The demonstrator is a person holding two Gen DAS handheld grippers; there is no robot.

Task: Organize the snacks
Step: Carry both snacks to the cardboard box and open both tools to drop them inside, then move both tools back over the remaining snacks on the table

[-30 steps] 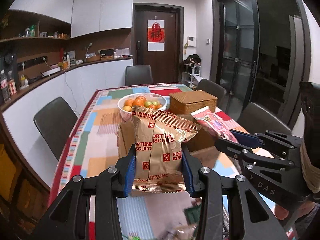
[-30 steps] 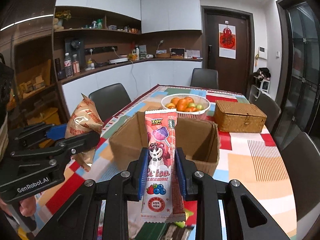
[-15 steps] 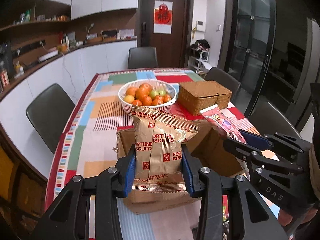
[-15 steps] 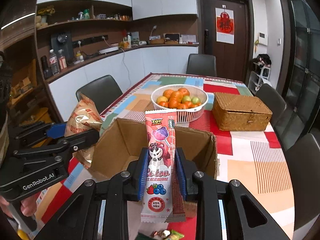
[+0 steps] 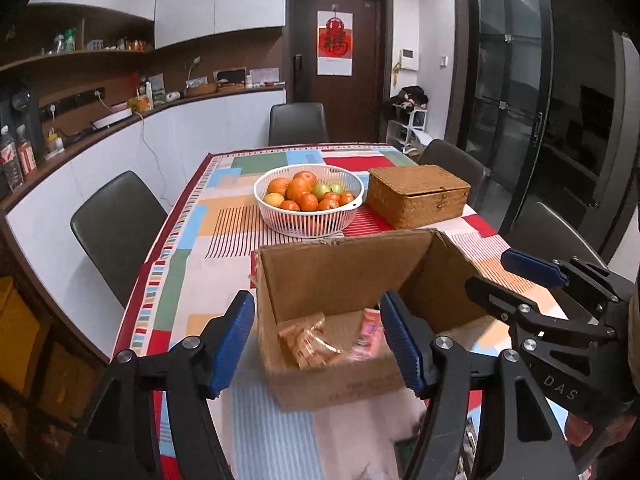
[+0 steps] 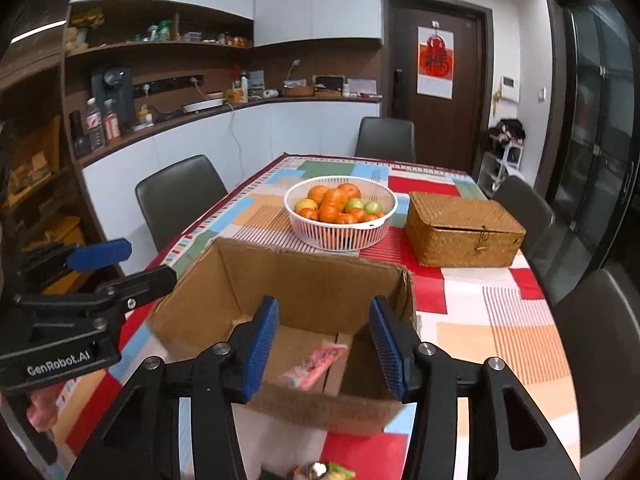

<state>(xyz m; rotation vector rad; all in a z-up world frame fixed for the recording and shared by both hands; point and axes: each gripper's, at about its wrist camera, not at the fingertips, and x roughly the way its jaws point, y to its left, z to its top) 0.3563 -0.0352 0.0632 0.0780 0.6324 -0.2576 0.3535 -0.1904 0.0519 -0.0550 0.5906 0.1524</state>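
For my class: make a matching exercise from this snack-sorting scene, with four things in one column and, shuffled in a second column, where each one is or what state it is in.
Things:
1. biscuit packet
2. pink snack bar
3. left claw
4. white fruit basket

Places or states:
A. open, holding nothing, above the cardboard box
B. on the tablecloth beyond the box, beside the wicker box
C. on the box floor, left of the pink bar
D. on the box floor, right of the biscuits

Pairs: 1-C, 2-D, 3-A, 4-B
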